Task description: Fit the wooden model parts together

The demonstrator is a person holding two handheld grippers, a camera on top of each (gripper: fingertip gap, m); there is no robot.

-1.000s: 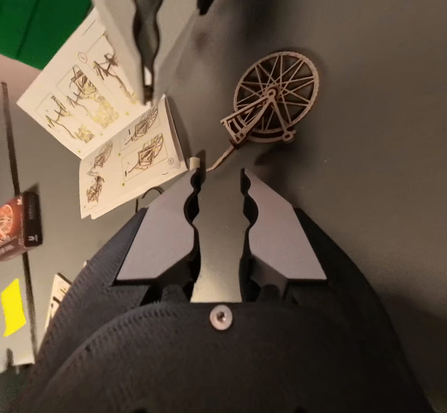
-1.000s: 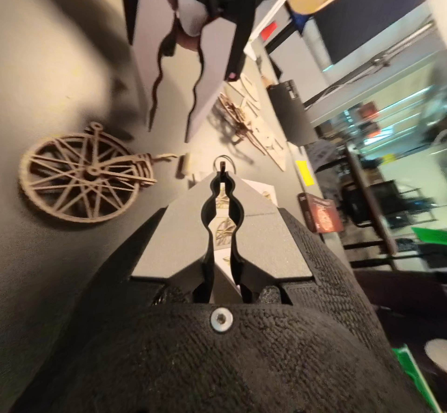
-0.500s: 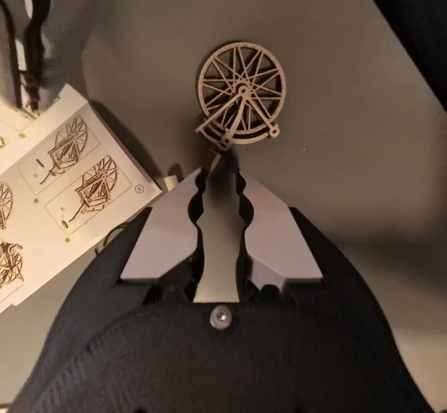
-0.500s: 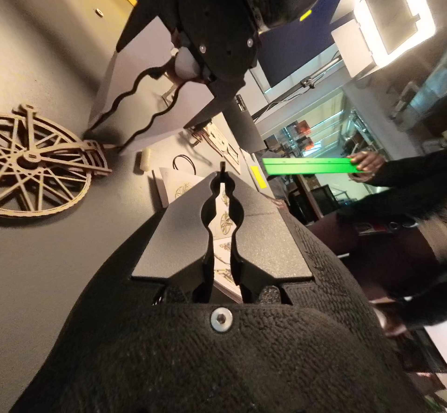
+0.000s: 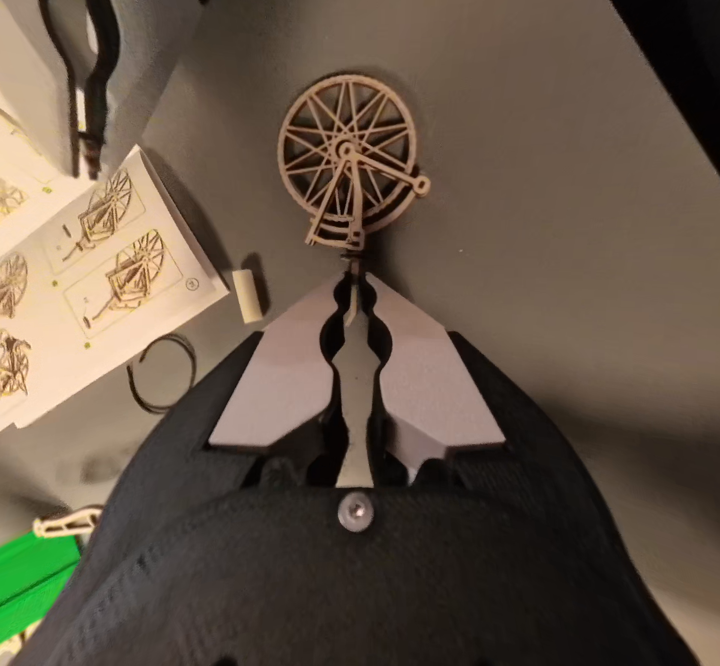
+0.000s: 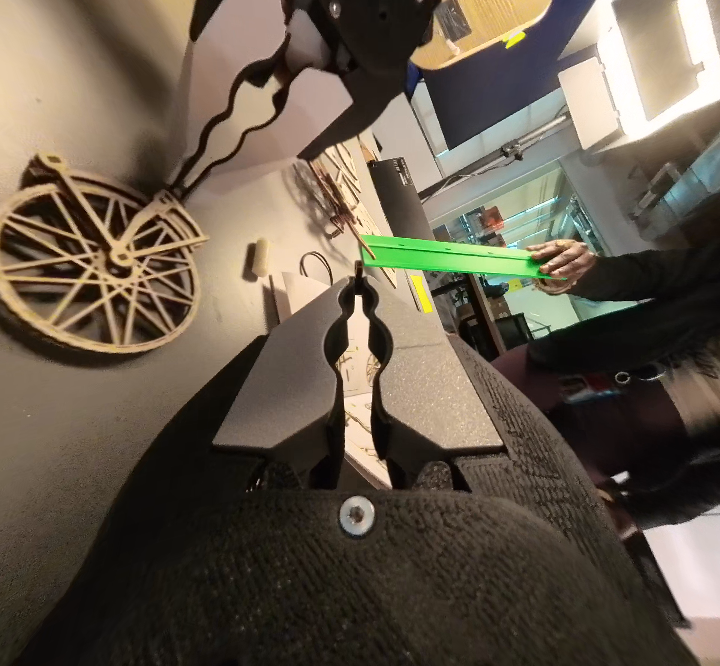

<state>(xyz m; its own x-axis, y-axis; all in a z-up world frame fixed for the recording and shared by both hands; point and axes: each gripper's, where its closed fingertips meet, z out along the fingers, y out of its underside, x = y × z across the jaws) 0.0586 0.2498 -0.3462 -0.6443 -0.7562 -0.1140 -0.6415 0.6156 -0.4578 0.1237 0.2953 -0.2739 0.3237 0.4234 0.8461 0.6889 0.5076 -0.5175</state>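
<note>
Dim tabletop, heavy shadows, blurred fisheye edges, bright glare at right.

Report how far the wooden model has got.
Done: the wheel already sits in its fork, lying flat on the table. In hand: the left claw is nearly shut on the thin stem sticking out of the fork; the right claw pinches a small dark piece. Left: that piece is not yet fitted, and more wooden parts lie farther back.
</note>
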